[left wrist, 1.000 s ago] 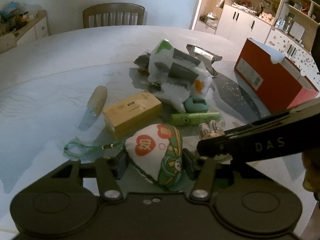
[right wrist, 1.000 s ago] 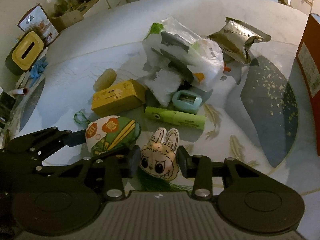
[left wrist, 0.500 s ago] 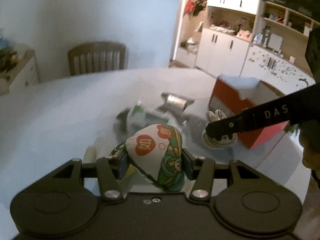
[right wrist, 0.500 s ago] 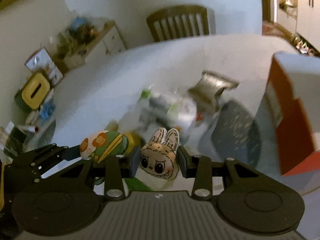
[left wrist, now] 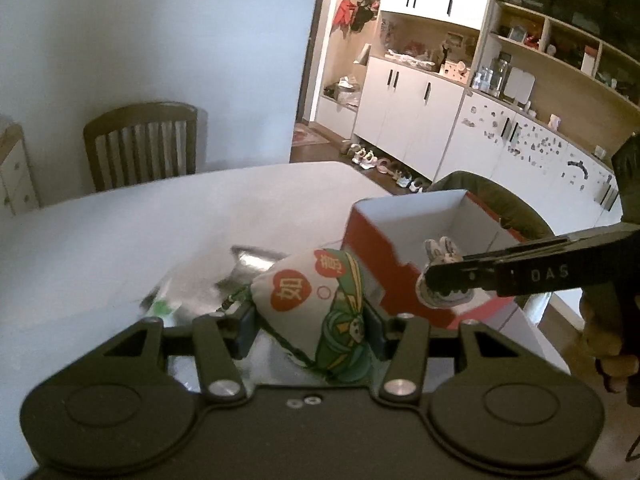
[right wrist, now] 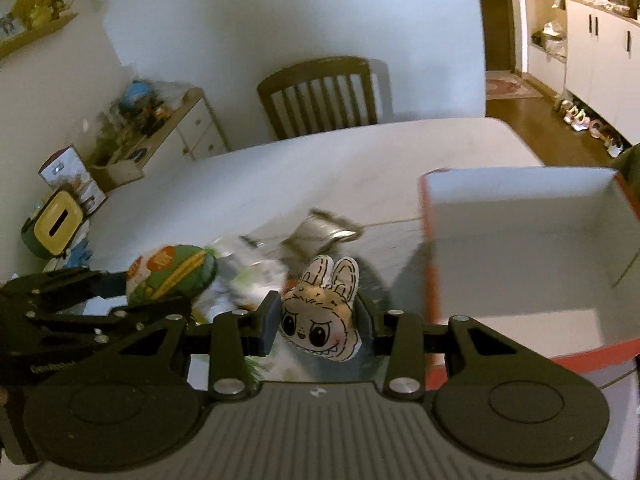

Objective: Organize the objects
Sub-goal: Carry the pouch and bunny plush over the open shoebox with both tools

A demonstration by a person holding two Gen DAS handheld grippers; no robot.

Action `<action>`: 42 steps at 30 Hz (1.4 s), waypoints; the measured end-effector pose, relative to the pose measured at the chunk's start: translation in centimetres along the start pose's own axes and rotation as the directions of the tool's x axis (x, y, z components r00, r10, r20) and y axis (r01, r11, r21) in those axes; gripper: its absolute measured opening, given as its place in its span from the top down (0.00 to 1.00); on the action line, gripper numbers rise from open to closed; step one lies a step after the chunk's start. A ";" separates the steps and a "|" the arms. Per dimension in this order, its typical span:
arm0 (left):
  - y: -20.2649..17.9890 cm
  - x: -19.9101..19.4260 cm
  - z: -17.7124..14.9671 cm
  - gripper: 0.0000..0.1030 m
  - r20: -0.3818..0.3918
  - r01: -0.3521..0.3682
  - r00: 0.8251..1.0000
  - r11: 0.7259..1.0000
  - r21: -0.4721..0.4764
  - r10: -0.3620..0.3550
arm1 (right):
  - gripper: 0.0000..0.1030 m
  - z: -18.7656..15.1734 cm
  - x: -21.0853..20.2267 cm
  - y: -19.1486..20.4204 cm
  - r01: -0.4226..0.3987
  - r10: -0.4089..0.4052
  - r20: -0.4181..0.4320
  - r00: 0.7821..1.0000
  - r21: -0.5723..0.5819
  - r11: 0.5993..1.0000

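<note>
Left fingers (left wrist: pixel 245 332) clamped on both sides of a stuffed pouch (left wrist: pixel 320 308), part-open, pads pressing its flanks. The left gripper (left wrist: pixel 310 330) has the pouch off the table (left wrist: pixel 120 240), white face with red patches up, green side down.

Right fingers (right wrist: pixel 269 322) likewise closed on a bunny doll (right wrist: pixel 322 312), face toward the camera, ears up. The right gripper (right wrist: pixel 316 322) holds it clear of the table, just beside the near left corner of the box (right wrist: pixel 532 264).

Box: red outside, white inside, open top, sits at the table's right edge; nothing visible inside. From the left wrist view the doll sits in front of the box's open top, right gripper coming in from the right.

Below and behind the grippers, mid-table: blurred pile with a silver packet (right wrist: pixel 320 228) and a white-green bag (right wrist: pixel 256 276).

Chair (right wrist: pixel 320 96) at the far edge. Cabinets (left wrist: pixel 420 120) beyond the table's right side. Low dresser (right wrist: pixel 168 136) with clutter on the left.
</note>
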State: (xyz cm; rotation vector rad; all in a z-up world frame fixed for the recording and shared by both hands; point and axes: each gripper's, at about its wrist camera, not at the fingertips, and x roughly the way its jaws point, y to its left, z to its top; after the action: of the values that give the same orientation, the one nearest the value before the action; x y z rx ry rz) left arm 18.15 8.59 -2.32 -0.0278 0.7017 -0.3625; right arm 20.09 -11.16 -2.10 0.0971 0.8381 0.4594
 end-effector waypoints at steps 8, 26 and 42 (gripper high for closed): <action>-6.2 4.0 4.7 0.49 -0.008 0.029 1.000 0.999 0.016 -0.029 | 0.62 2.4 -2.3 -8.2 0.043 -0.043 0.034 0.998 -0.005 0.999; -15.1 15.9 10.6 0.49 -0.085 0.030 0.996 0.998 0.046 -0.026 | 0.62 4.5 0.7 -19.7 0.114 -0.114 -0.018 0.993 -0.026 0.993; -13.8 25.9 7.0 0.49 -0.298 -0.065 0.950 0.991 0.121 0.098 | 0.62 3.1 8.7 -18.4 -0.012 -0.032 -0.228 0.973 -0.187 0.982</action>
State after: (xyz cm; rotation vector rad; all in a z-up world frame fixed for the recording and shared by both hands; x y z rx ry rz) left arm 36.47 -13.74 -11.19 0.1643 0.9831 -0.3281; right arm 33.98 -23.66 -10.88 -0.1377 1.0182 0.5451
